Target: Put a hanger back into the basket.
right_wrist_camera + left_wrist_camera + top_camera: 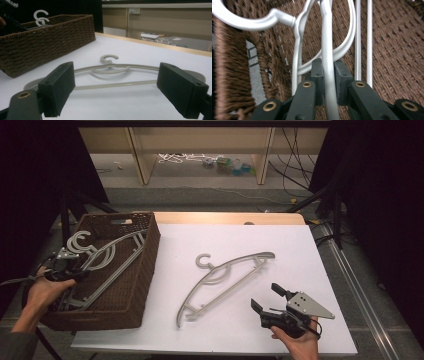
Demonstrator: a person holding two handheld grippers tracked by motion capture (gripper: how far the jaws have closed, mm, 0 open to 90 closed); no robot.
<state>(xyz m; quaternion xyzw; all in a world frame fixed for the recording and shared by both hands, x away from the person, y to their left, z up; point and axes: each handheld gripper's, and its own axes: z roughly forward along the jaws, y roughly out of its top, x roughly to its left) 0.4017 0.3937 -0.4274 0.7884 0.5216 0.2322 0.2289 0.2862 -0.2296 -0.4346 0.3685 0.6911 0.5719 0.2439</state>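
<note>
Loading hangers into the basket: left tool pinches a hanger inside it and should release; right tool, wide open and empty, must close on the worktop hanger beside it.

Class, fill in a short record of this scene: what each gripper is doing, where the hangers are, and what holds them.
left gripper: shut on a hanger in the basket
right gripper: open, above the table, holding nothing
basket: brown wicker, at the table's left, hangers inside
hanger on the table: grey, lying flat ahead of the right gripper
table: white top
</note>
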